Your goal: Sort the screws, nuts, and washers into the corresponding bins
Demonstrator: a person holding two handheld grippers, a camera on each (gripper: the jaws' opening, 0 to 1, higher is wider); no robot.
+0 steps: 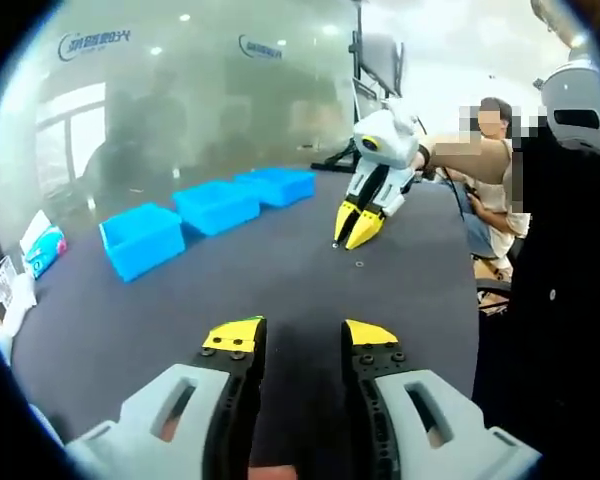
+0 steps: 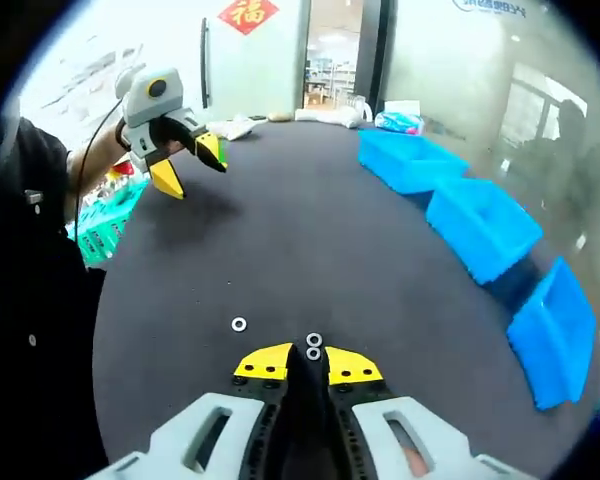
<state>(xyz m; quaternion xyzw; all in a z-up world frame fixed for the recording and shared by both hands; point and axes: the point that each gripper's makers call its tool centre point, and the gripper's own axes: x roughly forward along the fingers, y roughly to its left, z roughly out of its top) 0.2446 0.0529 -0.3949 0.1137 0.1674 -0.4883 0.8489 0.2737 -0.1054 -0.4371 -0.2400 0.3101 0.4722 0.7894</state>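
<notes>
Right gripper (image 2: 308, 362), yellow-tipped jaws pressed nearly together, low over the dark table (image 2: 280, 260); two small silver ring-shaped washers (image 2: 313, 346) lie touching just ahead of its tips, whether pinched cannot be told. A third washer (image 2: 239, 324) lies apart, toward the person's edge. Three empty blue bins (image 2: 480, 225) line the opposite edge. Left gripper (image 1: 298, 335), jaws spread, hovers above bare tabletop; beyond it, at the far end, packets (image 2: 398, 120)
</notes>
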